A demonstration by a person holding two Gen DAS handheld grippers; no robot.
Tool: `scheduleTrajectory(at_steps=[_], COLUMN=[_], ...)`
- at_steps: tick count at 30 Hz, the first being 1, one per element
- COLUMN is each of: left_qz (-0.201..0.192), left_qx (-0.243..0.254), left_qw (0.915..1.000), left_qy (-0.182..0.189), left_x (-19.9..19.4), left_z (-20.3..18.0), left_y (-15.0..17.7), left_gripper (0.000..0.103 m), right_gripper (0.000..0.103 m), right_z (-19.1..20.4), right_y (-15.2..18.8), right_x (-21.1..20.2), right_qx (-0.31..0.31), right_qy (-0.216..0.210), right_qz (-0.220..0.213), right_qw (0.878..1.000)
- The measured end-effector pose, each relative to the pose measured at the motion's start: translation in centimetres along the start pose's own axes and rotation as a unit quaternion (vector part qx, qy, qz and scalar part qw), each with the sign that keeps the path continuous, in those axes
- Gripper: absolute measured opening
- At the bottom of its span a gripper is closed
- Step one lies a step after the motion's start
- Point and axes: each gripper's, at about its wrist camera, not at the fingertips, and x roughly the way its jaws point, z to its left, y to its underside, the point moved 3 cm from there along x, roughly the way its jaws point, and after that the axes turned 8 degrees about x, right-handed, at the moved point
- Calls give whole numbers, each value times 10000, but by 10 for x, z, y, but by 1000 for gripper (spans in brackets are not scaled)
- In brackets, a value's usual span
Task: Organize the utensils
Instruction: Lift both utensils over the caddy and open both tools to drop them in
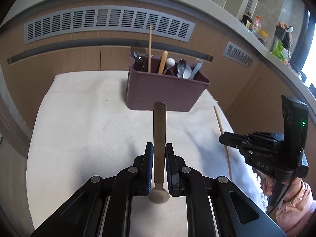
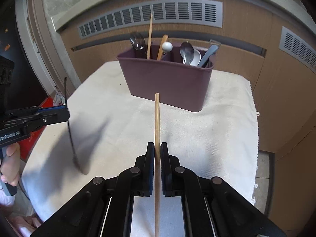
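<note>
1. Looking along the left gripper [image 1: 159, 156] in the left wrist view, its jaws are pinching a flat brownish spoon [image 1: 159, 138] by the handle; the handle end is pointing far toward the purple caddy [image 1: 165, 92] and the bowl is hanging near, below the pads
2. Standing at the far side of the white cloth [image 1: 88, 118], the caddy is already holding a chopstick, a wooden handle, a white-knobbed tool, metal spoons and black tools, so free space is looking tight
3. Reaching in from the right, the right gripper [image 1: 222, 138] is gripping a wooden chopstick [image 1: 219, 122]
4. Judging the step, both utensils are being carried to the caddy; the spoon should be going in first with its handle tipped upright over a gap, probably the right compartment with the other spoons
5. Looking along the right gripper [image 2: 157, 156] in the right wrist view, its jaws are pressed together on the wooden chopstick [image 2: 157, 122], which is pointing straight at the caddy [image 2: 167, 83]
6. Showing at the left, the left gripper [image 2: 66, 114] is holding the spoon [image 2: 69, 130] edge-on and nearly upright above the cloth [image 2: 207, 128]
7. Matching like with like, the chopstick should be going beside the upright chopstick [image 2: 150, 37] in the left compartment, lowered slowly so it is not knocking the neighbours, with the two hands taking turns over the rim
</note>
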Motion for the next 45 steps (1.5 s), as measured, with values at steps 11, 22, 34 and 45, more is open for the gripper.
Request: scheduleTrajectory(at_steps=[11,22,34,45], left_qz=[-421,-770,-2194,-1971], left_qx=[397,541,1126,896], left_qw=[9983,9955,9689,9760], left_qy=[-13,-47,-227,-240], left_x=[-43,-77,-153,-78], left_z=[-36,-48,-55,-11], left_y=[-12,-24,-177,-222], left_gripper=[12,12,12,12], right_gripper=[5,5,5,5], right_z=[7,19,38,10], right_y=[6,-3,-143,-207], right_x=[-57,-88,-202,-145], right_qx=[-52,-181,-466,-36], right_qy=[-100,-101,143,91], right_qz=[-501,-911,-2973,-3058], right_qw=[9987,9956,9535,9520])
